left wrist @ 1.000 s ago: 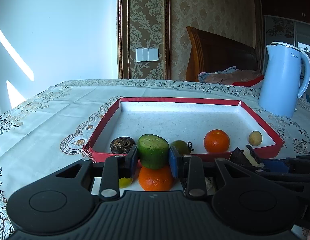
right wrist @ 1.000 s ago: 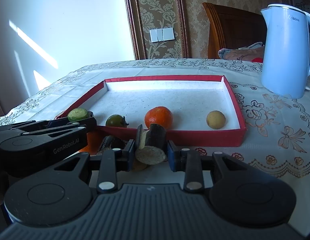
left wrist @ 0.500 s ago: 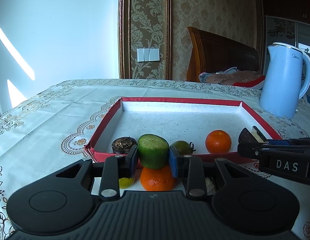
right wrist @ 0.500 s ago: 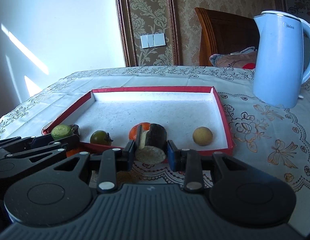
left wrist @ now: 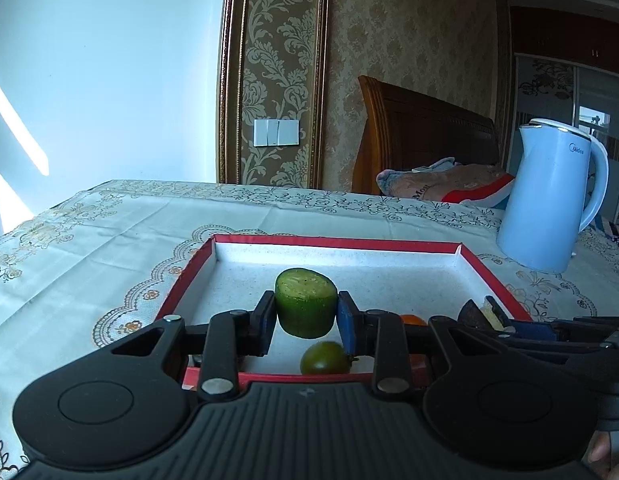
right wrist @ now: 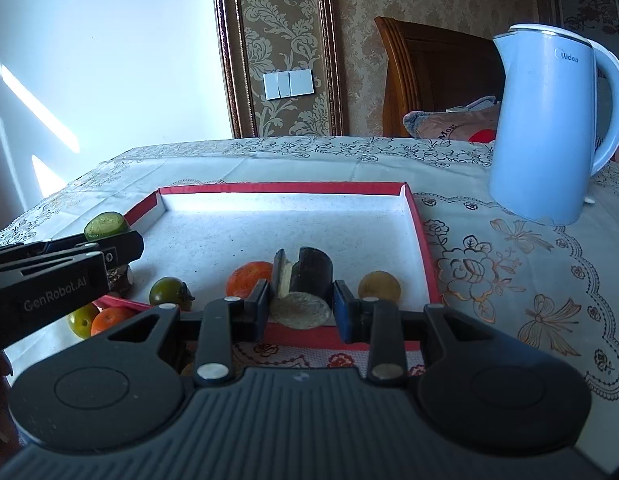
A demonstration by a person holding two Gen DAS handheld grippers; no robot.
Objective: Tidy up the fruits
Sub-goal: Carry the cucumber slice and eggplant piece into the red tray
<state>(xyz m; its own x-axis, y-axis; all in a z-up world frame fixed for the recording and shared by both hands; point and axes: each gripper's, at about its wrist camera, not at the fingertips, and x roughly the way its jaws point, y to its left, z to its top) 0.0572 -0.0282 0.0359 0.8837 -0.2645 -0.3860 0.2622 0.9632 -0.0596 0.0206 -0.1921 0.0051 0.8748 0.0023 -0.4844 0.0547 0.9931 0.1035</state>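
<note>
You've carried both pieces over the red-rimmed white tray [left wrist: 489, 276] now: left gripper [left wrist: 306, 316] clamps the green cucumber chunk [left wrist: 305, 302], right gripper [right wrist: 300, 306] the dark-skinned eggplant chunk [right wrist: 305, 286]. Drop time.

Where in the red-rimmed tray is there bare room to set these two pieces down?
Free: the tray's far half, up to its back rim. Crowded: the near edge, holding the green tomato, orange and yellow fruit.

Cool bluish daylight, bright streaks on the left wall [left wrist: 89, 80], sharp focus, fisheye bending at edges
</note>
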